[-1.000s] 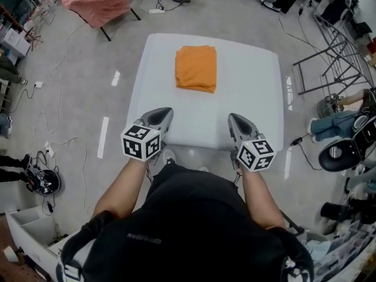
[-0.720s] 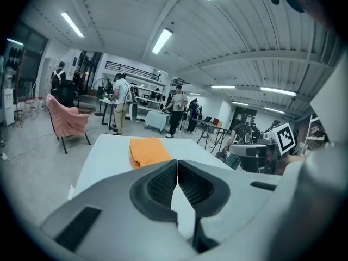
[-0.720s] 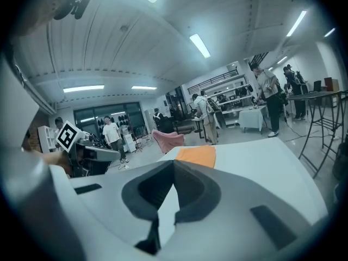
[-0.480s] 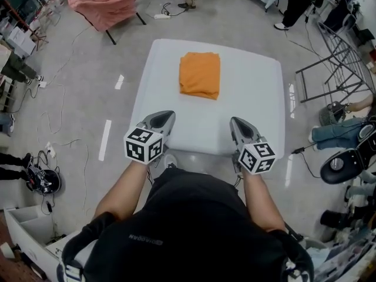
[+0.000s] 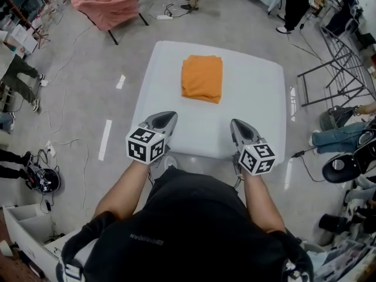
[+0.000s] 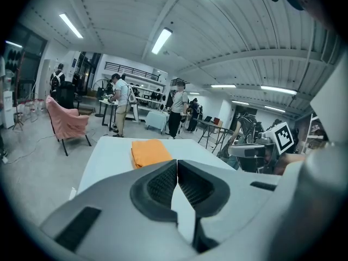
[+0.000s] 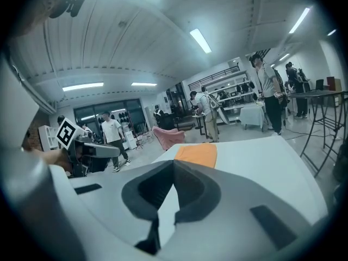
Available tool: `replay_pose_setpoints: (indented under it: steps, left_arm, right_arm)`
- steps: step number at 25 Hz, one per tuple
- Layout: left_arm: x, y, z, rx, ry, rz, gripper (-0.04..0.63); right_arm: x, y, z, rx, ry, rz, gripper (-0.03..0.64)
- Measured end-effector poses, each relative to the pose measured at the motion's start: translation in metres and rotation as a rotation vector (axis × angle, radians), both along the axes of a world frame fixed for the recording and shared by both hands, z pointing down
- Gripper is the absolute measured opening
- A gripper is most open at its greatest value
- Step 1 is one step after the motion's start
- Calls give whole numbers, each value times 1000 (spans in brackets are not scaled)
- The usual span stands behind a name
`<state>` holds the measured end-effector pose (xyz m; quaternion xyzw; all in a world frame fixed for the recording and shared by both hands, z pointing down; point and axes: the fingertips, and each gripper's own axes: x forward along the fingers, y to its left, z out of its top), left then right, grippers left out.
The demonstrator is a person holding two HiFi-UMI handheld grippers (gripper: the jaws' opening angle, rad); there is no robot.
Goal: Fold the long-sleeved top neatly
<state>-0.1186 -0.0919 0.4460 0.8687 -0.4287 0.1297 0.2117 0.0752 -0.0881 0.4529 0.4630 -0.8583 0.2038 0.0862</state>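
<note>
Filling the middle of the floor, one white table (image 5: 258,116) is the biggest thing in view. One chair (image 5: 108,6) draped in pink cloth stands beyond its far left corner. One orange top (image 5: 202,78) lies on the table toward the far edge, folded into a tidy rectangle. Two grippers hover over the near edge, well apart from the top: left gripper (image 5: 167,119) and right gripper (image 5: 236,126), each with jaws closed and empty.

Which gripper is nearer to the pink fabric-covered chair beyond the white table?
Left. The left gripper is at the near edge of the white table, on the side of the pink fabric-covered chair; the right gripper is further across, away from it.
</note>
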Motion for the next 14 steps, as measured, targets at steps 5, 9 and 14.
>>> replay_pose_setpoints:
  steps: [5, 9, 14]
  left_arm:
    - [2, -3, 0, 2, -3, 1, 8]
    - [0, -5, -2, 2, -6, 3, 8]
    - [-1, -9, -1, 3, -9, 3, 8]
  right_arm:
    - [2, -2, 0, 1, -2, 1, 3]
    - [0, -3, 2, -9, -3, 1, 5]
    - [-1, -6, 5, -17, -3, 3, 5]
